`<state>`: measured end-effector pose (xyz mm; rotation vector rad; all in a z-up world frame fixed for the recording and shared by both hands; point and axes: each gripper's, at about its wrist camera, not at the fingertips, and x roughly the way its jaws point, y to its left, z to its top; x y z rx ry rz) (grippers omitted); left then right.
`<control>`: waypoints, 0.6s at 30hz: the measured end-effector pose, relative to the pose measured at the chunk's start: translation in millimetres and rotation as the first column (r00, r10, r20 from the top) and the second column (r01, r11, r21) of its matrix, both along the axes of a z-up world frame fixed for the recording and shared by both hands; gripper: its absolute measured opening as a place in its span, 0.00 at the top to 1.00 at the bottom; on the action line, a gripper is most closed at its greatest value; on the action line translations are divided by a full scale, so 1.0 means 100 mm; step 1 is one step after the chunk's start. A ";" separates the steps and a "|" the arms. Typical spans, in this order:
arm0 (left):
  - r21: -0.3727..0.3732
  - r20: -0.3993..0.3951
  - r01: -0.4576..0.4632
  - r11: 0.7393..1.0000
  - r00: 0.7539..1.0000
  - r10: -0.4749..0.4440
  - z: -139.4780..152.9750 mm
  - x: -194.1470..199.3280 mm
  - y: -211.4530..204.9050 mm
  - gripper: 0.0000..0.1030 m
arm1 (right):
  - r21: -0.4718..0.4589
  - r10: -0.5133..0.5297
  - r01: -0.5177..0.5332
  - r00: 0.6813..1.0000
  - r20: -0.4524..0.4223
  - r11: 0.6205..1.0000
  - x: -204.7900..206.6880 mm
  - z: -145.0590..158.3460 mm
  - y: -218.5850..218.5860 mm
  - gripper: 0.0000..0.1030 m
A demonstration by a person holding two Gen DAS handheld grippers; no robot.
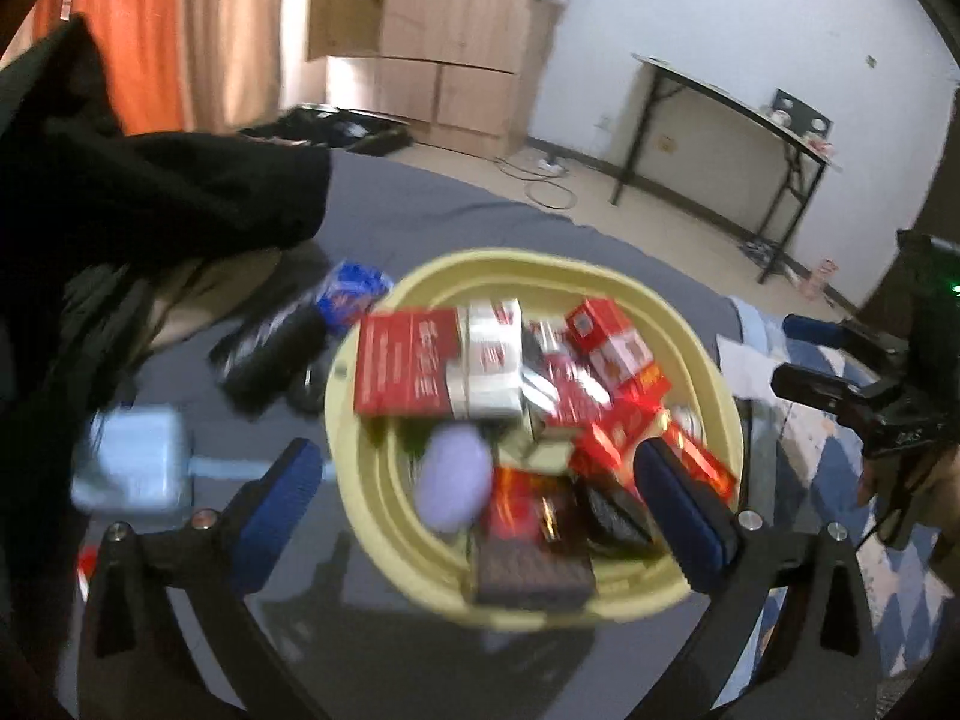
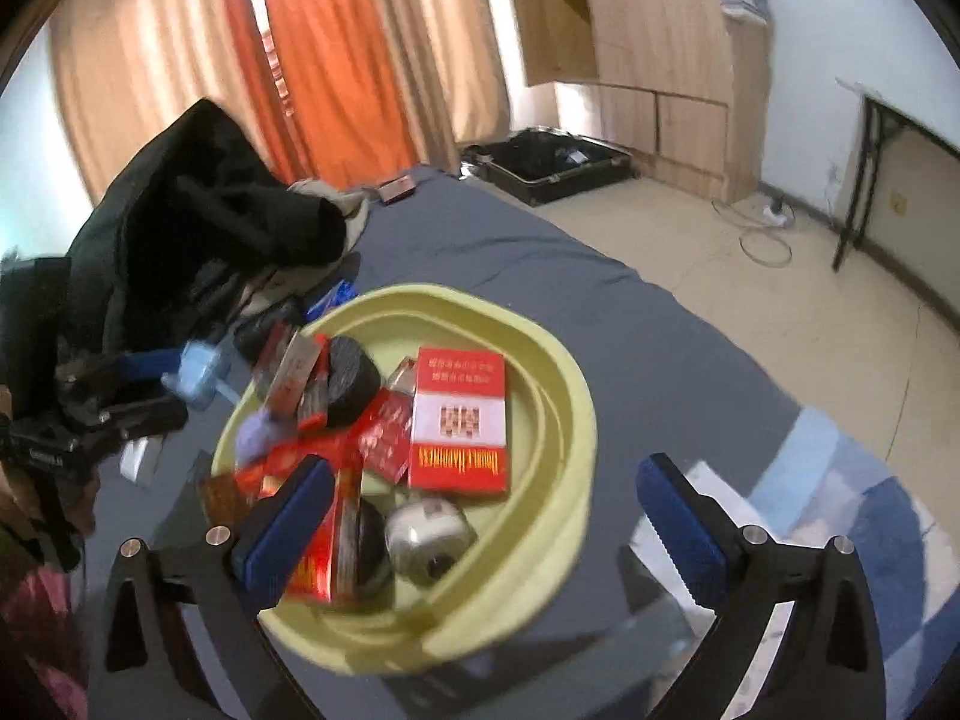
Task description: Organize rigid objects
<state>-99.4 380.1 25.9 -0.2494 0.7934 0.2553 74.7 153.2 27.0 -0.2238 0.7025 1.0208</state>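
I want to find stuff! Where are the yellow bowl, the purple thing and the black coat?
yellow bowl (image 2: 576,414): right wrist view, far rim.
purple thing (image 1: 453,480): left wrist view, its middle.
black coat (image 2: 198,210): right wrist view, its middle.

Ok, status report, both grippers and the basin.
Left gripper open, empty, over the yellow basin. Right gripper open, empty. Basin full of red boxes. Light blue plug outside it, on the table.

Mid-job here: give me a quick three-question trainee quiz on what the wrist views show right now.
1. True or false: the yellow basin is empty.
2. Are the left tongs and right tongs open or shut?
3. Which lies outside the basin: A) purple oval thing, B) light blue object, C) silver round tin?

Key: 1 false, it holds red boxes and more; 2 both open, holding nothing; 3 B.
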 end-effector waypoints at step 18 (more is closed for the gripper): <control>0.082 -0.120 -0.220 0.972 0.966 0.228 -1.16 -0.05 -0.85 0.00 | -0.271 0.125 -0.090 0.986 0.113 0.958 -0.45 -1.08 -0.09 0.00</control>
